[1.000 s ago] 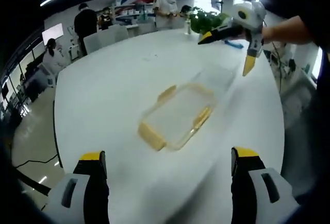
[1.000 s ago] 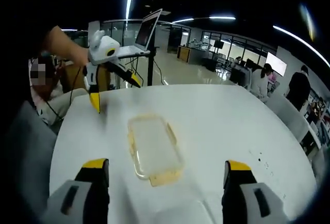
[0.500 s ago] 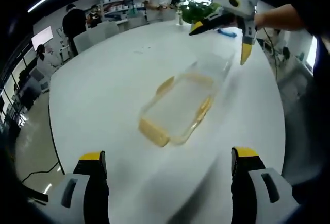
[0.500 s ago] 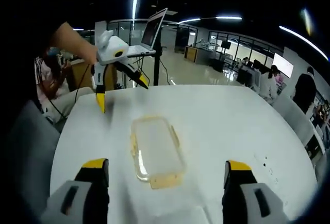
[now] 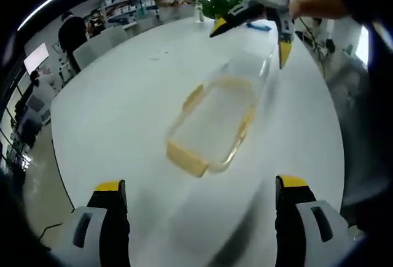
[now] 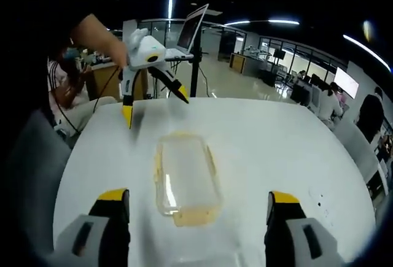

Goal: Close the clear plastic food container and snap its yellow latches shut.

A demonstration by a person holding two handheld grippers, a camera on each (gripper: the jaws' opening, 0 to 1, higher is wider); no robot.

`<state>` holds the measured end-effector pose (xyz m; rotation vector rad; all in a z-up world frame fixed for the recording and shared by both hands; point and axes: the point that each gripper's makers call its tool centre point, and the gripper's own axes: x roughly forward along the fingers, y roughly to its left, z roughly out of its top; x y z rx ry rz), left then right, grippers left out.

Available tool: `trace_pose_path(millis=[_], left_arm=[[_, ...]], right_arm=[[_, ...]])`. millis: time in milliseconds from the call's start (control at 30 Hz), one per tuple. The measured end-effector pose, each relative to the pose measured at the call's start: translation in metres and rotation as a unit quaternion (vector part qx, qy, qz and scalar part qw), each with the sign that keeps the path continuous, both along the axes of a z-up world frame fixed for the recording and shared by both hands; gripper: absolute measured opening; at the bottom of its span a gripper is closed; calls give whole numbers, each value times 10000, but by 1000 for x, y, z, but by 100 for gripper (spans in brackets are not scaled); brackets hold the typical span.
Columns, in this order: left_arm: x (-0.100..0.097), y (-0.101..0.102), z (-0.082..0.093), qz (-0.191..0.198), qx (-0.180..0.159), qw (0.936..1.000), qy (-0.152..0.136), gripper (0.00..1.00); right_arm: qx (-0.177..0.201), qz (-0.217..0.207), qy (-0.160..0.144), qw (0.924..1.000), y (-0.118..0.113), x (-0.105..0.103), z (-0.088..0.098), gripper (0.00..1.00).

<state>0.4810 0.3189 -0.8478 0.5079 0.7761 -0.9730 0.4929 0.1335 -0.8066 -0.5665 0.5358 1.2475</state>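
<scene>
White table (image 5: 116,113) spreads ahead of your jaws; the clear container (image 5: 212,123) lies between both grippers. Your left gripper (image 5: 199,208) and right gripper (image 6: 190,218) are wide open and empty, so pressing one yellow latch (image 5: 187,159) unbraced could skid it.

The clear lid (image 5: 255,70) lying beyond the food container (image 5: 212,126), under the right gripper (image 5: 252,30), is blurred, and its outline cannot be made out. Whether the yellow latches (image 6: 191,218) are snapped cannot be told. Both grippers' jaws are cut off at the lower edges.
</scene>
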Motion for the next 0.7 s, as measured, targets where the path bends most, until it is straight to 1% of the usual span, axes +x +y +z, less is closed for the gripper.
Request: trace_pose_path(millis=[133,267,400,467,500,567,633,667,700], left_arm=[[4,-3,-1,-104,10,9999,-2,99],[7,-2,-6,-140,62,9999,53,98],[8,-1,-12,-285,189,9994,80,97],[10,-2,-14,-326,208,9992,104,97],[12,-2,-15,-342,226,9991,132,97],[15,-5,-14,-317,201,9991,171,95],[17,-12,-12,-434,155,9988,158,93],[18,-14,-13,-541,191,9983,99,93],[18,-15,-15,-652,260,9975,103,93]], right_arm=[[-100,83,-6,9999,0,-1,-6,93],[-181,52,-17,9998,-3,4,-13,92],[-170,47,-16,9998,-1,6,-13,92],[-157,69,-86,9998,0,8,-13,93],[-178,68,-110,9998,0,10,-15,92],[-244,80,-57,9997,-1,11,-20,91],[-315,134,-67,9994,-1,12,-23,91],[-341,162,-66,9993,0,13,-24,90],[-349,181,-48,9992,1,13,-25,90]])
